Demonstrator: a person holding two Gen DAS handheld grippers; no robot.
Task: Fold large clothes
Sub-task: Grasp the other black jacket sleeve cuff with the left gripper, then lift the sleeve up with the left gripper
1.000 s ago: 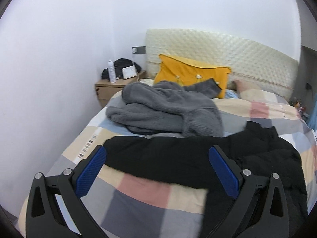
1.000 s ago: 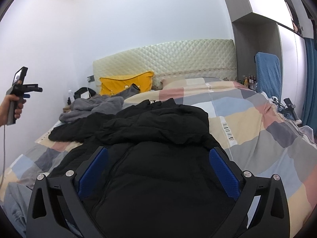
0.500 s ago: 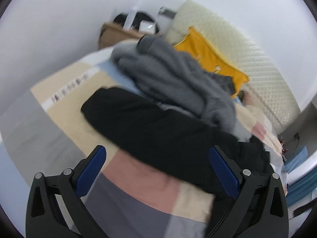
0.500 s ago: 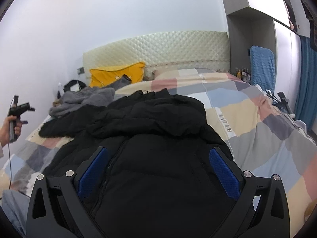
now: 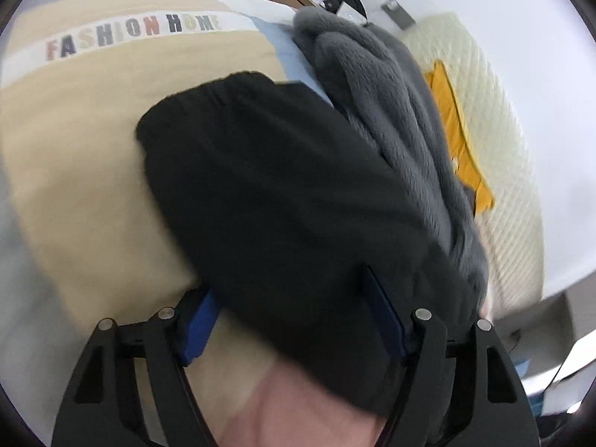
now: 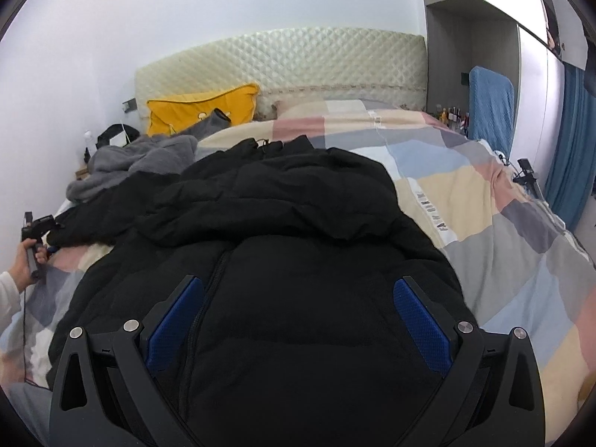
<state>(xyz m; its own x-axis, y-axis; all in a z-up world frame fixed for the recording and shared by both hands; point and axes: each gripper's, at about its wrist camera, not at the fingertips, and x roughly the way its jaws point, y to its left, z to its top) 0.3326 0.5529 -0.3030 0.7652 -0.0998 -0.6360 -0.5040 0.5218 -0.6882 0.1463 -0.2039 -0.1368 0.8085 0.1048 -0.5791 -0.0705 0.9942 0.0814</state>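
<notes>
While your left gripper (image 5: pixel 294 320) draws its jaws inward, the black sleeve (image 5: pixel 268 193) of the coat lies between the blue pads (image 5: pixel 197 327), which have not yet pressed on it, so the grip is not made. That sleeve is a thick, matt black tube with a rounded cuff end, stretched out flat over the beige panel of the patchwork quilt (image 5: pixel 93 171), just below the printed strip reading FASHION HOME. Beside it, touching its far edge, a grey fleece garment (image 5: pixel 391 111) is heaped in soft folds. Your right gripper (image 6: pixel 298 316) stands with its jaws wide apart above the body of the black puffer coat (image 6: pixel 290 223), nothing between the pads. From this side the coat looks bulky and quilted, lying front up on the bed with its zip running down the chest, its hood bunched in heavy folds above the shoulders, and one sleeve reaching out to the left, where your left hand (image 6: pixel 26 264) holds the other gripper at its end. Beyond the coat a yellow pillow (image 6: pixel 201 108) leans on the padded cream headboard (image 6: pixel 298 59).
</notes>
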